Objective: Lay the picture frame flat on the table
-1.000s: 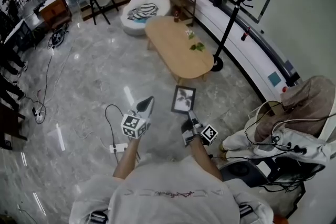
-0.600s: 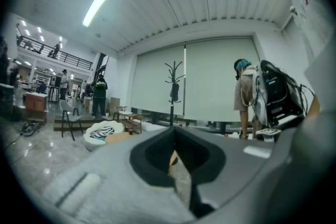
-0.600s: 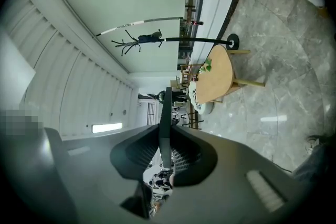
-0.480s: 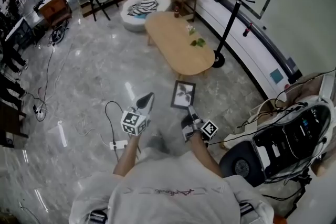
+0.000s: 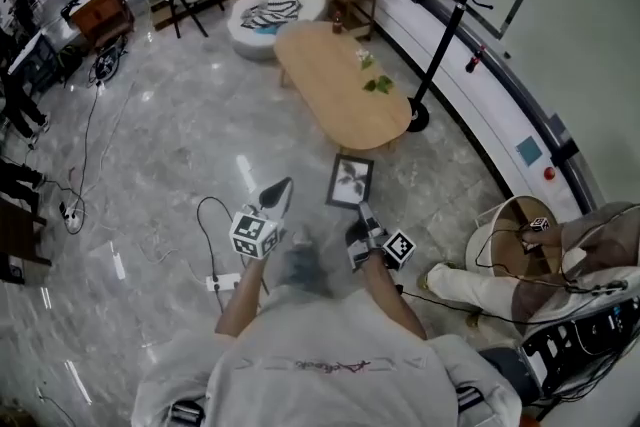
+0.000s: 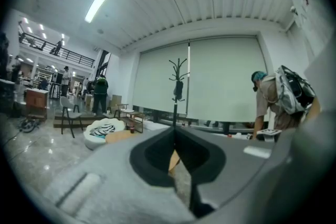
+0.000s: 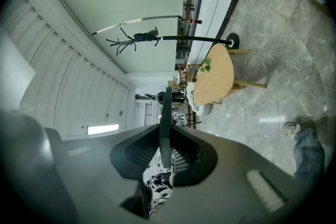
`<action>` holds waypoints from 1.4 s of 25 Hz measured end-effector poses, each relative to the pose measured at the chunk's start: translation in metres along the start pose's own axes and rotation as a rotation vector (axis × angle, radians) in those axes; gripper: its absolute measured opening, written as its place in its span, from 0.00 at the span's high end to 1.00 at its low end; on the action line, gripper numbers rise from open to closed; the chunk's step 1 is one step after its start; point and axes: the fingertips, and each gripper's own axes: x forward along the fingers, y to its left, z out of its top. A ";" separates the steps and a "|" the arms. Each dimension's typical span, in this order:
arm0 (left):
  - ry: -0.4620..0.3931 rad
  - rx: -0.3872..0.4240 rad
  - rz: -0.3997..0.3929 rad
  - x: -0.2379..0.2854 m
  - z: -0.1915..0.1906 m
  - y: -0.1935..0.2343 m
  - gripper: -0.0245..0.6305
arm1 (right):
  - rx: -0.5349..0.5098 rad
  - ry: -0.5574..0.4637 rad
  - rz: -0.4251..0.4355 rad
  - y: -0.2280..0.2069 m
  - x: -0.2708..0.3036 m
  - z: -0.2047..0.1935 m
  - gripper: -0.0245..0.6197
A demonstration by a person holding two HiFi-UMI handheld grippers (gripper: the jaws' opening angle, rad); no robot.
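Two claws reach out ahead of the person over the marble floor, and only the right one is carrying anything. The step in hand looks like the carry: the picture frame [image 5: 350, 182] is off the ground, short of the near end of the wooden counter [image 5: 325, 80], and not yet above it.

Furthest left, the left claw [image 5: 283, 187] points forward and a little up from a bare, extended forearm. Its own view shows the jaws together with nothing between them, so it is idle.

Just right of it, the frame hangs with its printed face turned up toward the head camera. The right claw [image 5: 358, 207] is clamped on its near lower edge. In the right gripper view the frame appears edge-on as a thin dark strip pinched between the ribbed pads [image 7: 181, 157]. That view shows the room lying on its side, so the wrist seems rolled about a quarter turn.

Next, the frame has to travel forward until it is over bare wood, clear of the green sprigs [image 5: 377, 87] further along the top. The wrist should then level out so the back meets the counter flat before the jaws part. A coat stand [image 5: 448, 30] rises just right of the counter, well clear of that path.
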 end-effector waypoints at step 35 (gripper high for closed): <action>-0.034 -0.015 -0.048 0.224 0.070 0.281 0.96 | -0.036 -0.068 -0.020 -0.005 0.340 0.081 0.85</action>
